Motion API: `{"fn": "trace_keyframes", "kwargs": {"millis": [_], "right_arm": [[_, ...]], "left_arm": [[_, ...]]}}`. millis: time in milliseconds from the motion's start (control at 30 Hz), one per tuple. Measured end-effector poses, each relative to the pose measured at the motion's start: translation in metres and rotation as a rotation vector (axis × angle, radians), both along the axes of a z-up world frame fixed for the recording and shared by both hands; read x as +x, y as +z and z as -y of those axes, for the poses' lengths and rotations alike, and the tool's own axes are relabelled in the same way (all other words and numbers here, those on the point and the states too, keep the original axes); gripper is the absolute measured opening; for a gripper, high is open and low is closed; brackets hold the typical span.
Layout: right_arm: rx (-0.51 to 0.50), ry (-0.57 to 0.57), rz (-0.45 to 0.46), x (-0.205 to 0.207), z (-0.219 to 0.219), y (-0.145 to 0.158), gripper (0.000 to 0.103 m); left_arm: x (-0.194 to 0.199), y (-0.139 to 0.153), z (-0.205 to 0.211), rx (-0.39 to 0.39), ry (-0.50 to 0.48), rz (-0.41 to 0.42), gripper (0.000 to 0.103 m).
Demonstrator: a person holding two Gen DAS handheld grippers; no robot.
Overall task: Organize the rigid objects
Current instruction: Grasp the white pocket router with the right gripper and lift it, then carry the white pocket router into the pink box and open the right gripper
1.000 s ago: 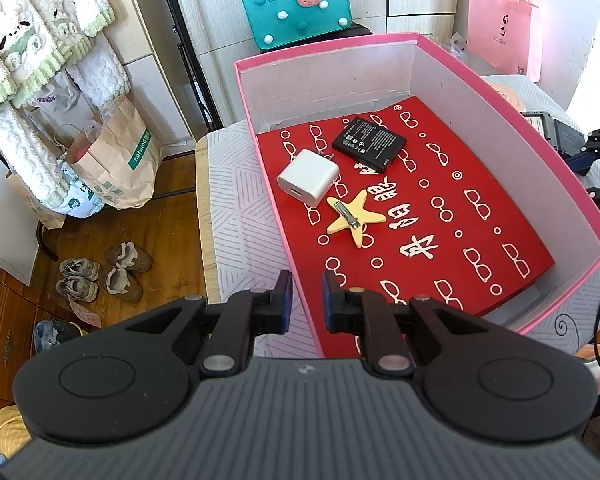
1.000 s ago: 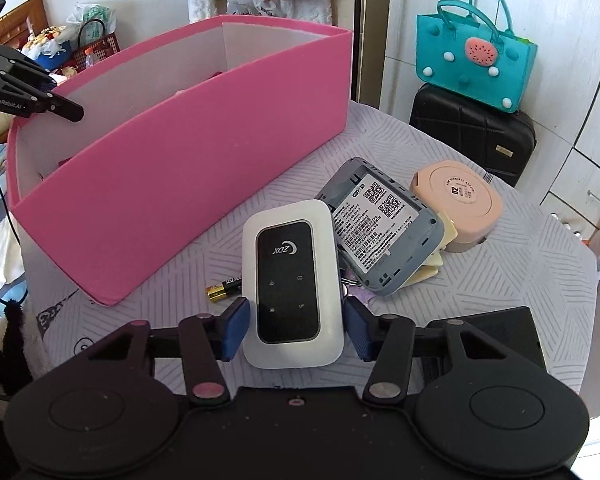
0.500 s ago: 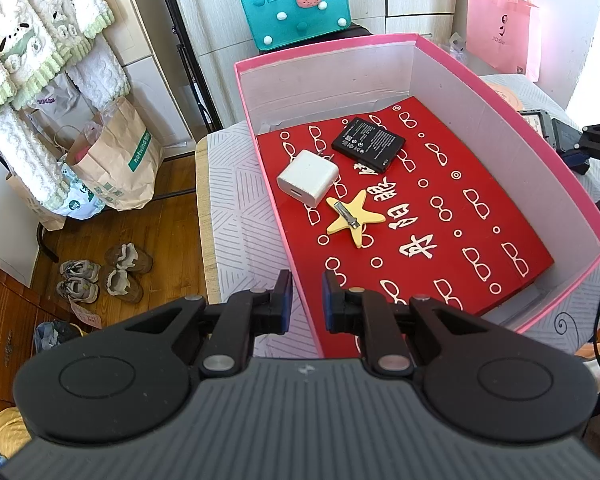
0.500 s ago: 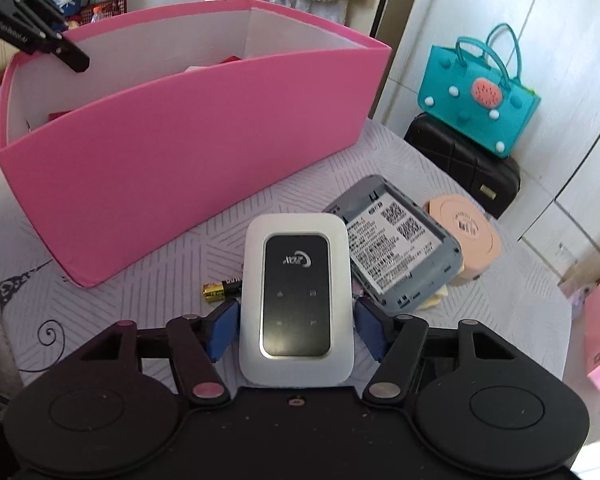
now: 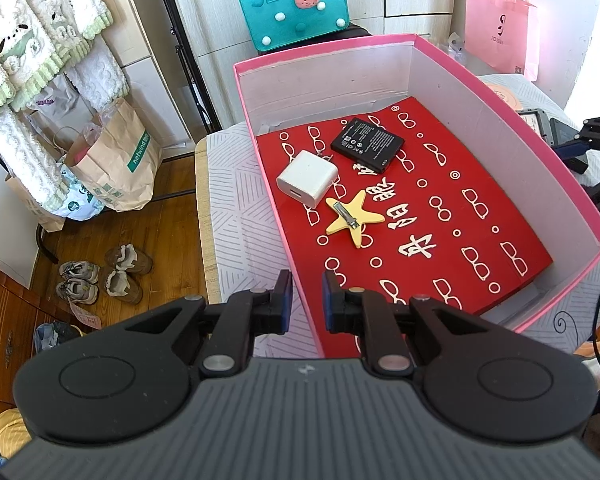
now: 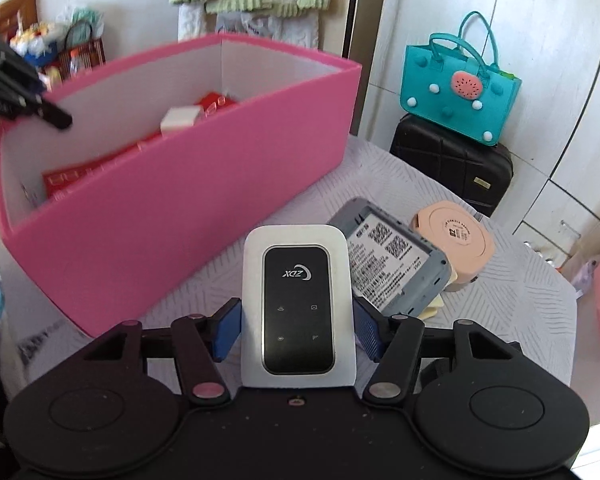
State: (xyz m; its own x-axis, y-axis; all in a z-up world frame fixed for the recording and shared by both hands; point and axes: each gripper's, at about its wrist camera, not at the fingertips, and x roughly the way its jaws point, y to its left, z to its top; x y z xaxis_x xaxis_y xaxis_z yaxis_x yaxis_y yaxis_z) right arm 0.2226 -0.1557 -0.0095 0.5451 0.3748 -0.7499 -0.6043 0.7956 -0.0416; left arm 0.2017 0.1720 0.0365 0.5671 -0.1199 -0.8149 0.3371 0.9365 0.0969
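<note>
Right wrist view: we are clamping the router in the right hand-held gripper, above the bench beside the box. Risk: it slipping, or snagging the rim. Left hand-held gripper is waiting shut, empty.

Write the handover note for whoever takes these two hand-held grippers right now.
Right hand-held gripper: closed on the white pocket router, lifted beside the pink box; its jaws have just been adjusting.
Left hand-held gripper: shut, empty, over the box's near wall.
Done: charger, battery and star clip lie in the box.
Left: box the router, then the grey cover and peach round case on the table.
</note>
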Motion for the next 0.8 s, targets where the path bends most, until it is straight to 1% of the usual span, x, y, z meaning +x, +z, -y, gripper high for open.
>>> {"fn": "trace_keyframes", "kwargs": {"millis": [133,333,433,533,633,733,800], "right_arm": [[0.05,-0.006,0.015,0.0,0.002,0.015,0.065],[0.146,0.002,0.083,0.001,-0.002,0.058,0.065],[0.19,0.045,0.105,0.005,-0.015,0.079,0.065],[0.211,0.133,0.079,0.014,-0.04,0.094,0.065],[0.145,0.227,0.046,0.026,-0.073,0.094,0.065],[-0.004,0.337,0.023,0.038,-0.112,0.083,0.065],[-0.085,0.402,-0.019,0.046,-0.135,0.073,0.065]], "left_arm": [[0.0,0.001,0.0,-0.002,-0.001,-0.001,0.014],[0.001,0.004,0.001,-0.006,-0.009,0.0,0.014],[0.004,0.005,-0.005,-0.026,-0.012,-0.017,0.012],[0.006,0.006,-0.008,-0.037,-0.015,-0.028,0.012],[0.004,0.005,-0.005,-0.021,-0.027,-0.021,0.012],[0.005,0.005,-0.007,-0.03,-0.025,-0.023,0.012],[0.005,0.006,-0.009,-0.042,-0.019,-0.023,0.012]]}}
